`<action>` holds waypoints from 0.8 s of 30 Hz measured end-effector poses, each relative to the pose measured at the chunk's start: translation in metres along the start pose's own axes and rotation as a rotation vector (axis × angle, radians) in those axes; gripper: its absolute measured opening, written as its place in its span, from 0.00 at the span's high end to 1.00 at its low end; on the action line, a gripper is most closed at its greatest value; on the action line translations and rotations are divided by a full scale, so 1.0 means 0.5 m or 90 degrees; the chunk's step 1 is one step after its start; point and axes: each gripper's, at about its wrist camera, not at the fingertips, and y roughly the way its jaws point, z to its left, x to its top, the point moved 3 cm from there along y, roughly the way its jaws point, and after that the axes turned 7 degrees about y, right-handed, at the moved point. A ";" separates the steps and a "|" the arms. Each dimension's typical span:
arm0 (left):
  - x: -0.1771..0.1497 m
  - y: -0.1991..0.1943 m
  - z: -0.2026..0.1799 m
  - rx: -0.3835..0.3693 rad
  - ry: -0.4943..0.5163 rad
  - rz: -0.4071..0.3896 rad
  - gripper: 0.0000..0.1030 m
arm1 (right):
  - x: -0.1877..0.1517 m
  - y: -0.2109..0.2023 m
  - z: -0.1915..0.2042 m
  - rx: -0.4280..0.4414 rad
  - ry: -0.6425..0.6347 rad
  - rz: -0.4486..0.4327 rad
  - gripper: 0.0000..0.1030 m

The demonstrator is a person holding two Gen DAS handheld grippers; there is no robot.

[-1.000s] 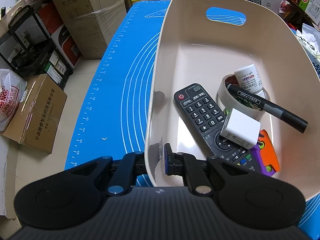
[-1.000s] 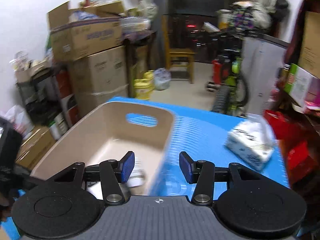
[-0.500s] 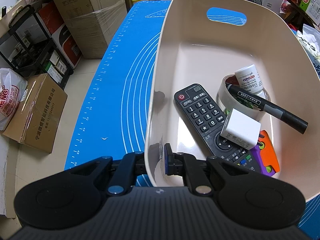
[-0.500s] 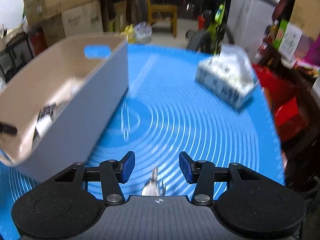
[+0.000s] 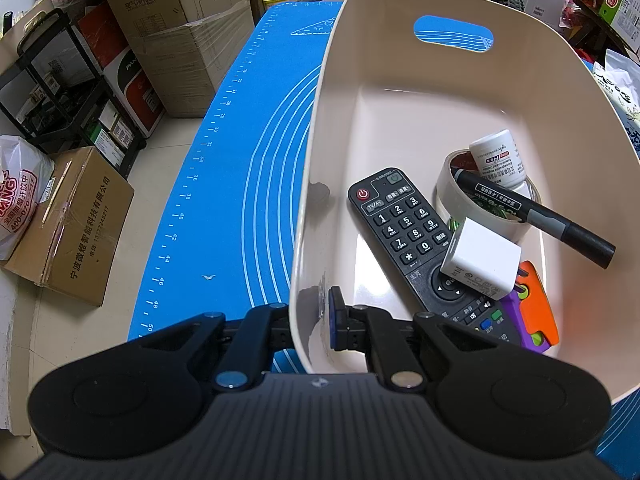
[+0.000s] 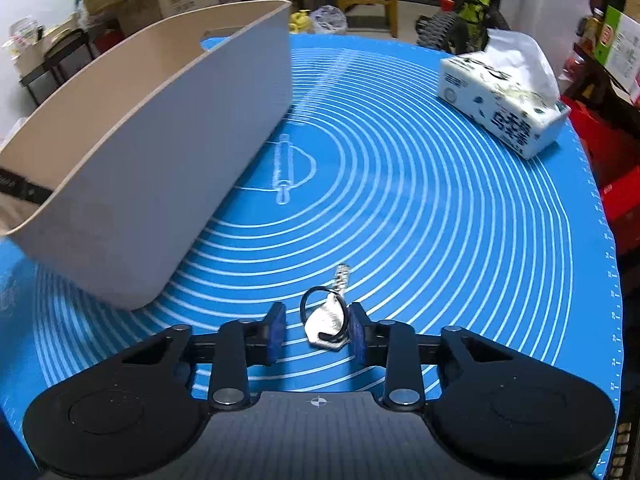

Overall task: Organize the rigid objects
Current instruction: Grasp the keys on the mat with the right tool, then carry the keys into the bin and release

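My left gripper [image 5: 310, 320] is shut on the near wall of the beige basket [image 5: 320, 120], one finger outside and one inside. In the basket lie a black remote [image 5: 404, 232], a white charger cube [image 5: 480, 264], a tape roll [image 5: 452, 192], a black marker [image 5: 532, 212], a white bottle [image 5: 498, 158] and an orange-purple toy [image 5: 532, 304]. My right gripper [image 6: 316, 332] is low over the blue mat [image 6: 440, 220], its jaws closing. A silver key on a ring [image 6: 326, 320] lies between them against the right pad, with a gap on the left.
The basket's outer wall [image 6: 160, 160] stands just left of the right gripper. A tissue pack [image 6: 504, 108] sits at the mat's far right. Cardboard boxes [image 5: 68, 224] and a black shelf [image 5: 60, 92] stand on the floor left of the table.
The right gripper dropped from above the basket to the mat, over the key, and its jaws narrowed around it. The left gripper and the basket stayed still.
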 end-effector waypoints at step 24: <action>-0.001 -0.001 0.003 0.002 0.001 0.000 0.89 | -0.005 -0.015 0.052 -0.051 -0.121 -0.044 0.87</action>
